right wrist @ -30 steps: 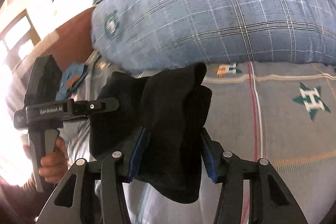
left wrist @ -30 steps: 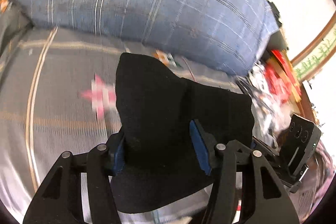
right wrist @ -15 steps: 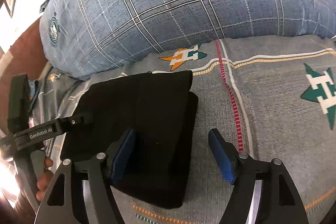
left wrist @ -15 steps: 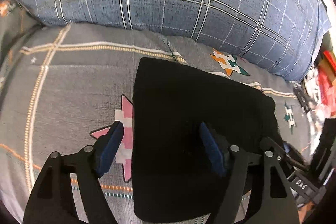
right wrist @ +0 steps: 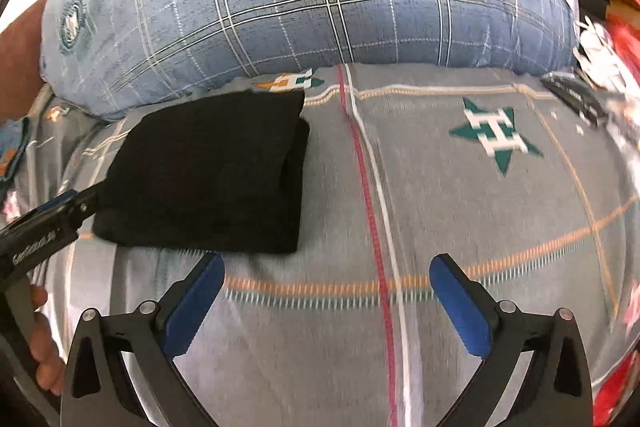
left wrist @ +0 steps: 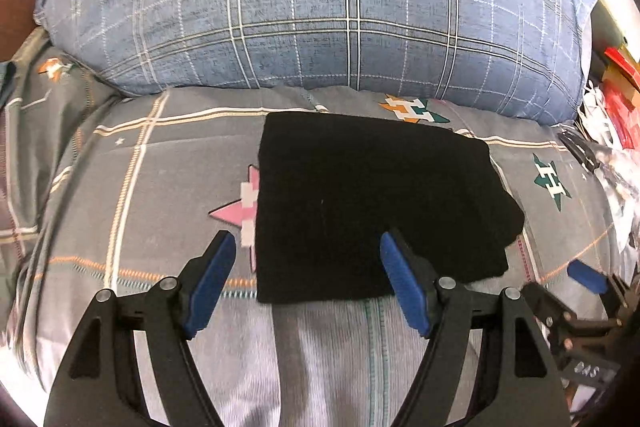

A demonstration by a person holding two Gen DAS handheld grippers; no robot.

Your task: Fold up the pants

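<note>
The black pants (left wrist: 372, 203) lie folded into a flat rectangle on the grey patterned bedsheet (left wrist: 140, 187), just in front of the pillow. My left gripper (left wrist: 307, 241) is open over the bundle's near left corner; its blue pads straddle the cloth without pressing on it. In the right wrist view the pants (right wrist: 208, 171) lie up and to the left. My right gripper (right wrist: 327, 261) hovers over bare sheet beside them, jaws opening, with nothing between them. The left gripper's tip (right wrist: 52, 219) shows at the bundle's left edge.
A big blue plaid pillow (left wrist: 320, 7) fills the back of the bed. Red and white clutter (left wrist: 616, 87) is piled at the right edge. A person's hand (right wrist: 40, 347) holds the left gripper's handle. Open sheet with a green star (right wrist: 496, 135) lies right of the pants.
Both grippers let go of the black bundle, which went from hanging in the jaws to lying flat on the bed. Both jaws widened and both views tilted down and drew back.
</note>
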